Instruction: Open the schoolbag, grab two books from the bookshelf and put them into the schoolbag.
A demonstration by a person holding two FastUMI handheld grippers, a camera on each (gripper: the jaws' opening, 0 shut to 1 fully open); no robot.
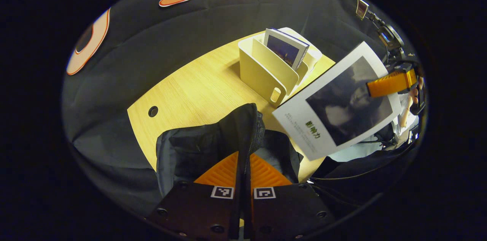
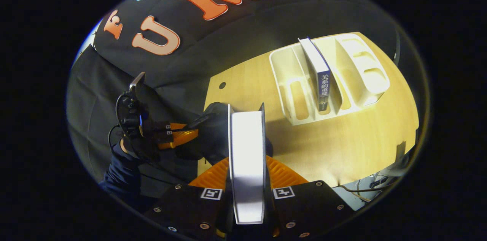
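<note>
The black schoolbag stands on the wooden table, and my left gripper is shut on its zippered opening edge, holding it up. In the right gripper view the same gripper pinches the bag from the left. My right gripper is shut on a white-covered book, seen edge-on, held in the air just above and beside the bag. That book's grey cover hangs to the right of the bag, with the right gripper on its far edge. One blue book stands in the cream bookshelf.
The bookshelf sits behind the bag toward the table's far side, its other slots empty. The table has a cable hole at left. Cables hang off the table edge at lower right. A gloved hand holds the left gripper.
</note>
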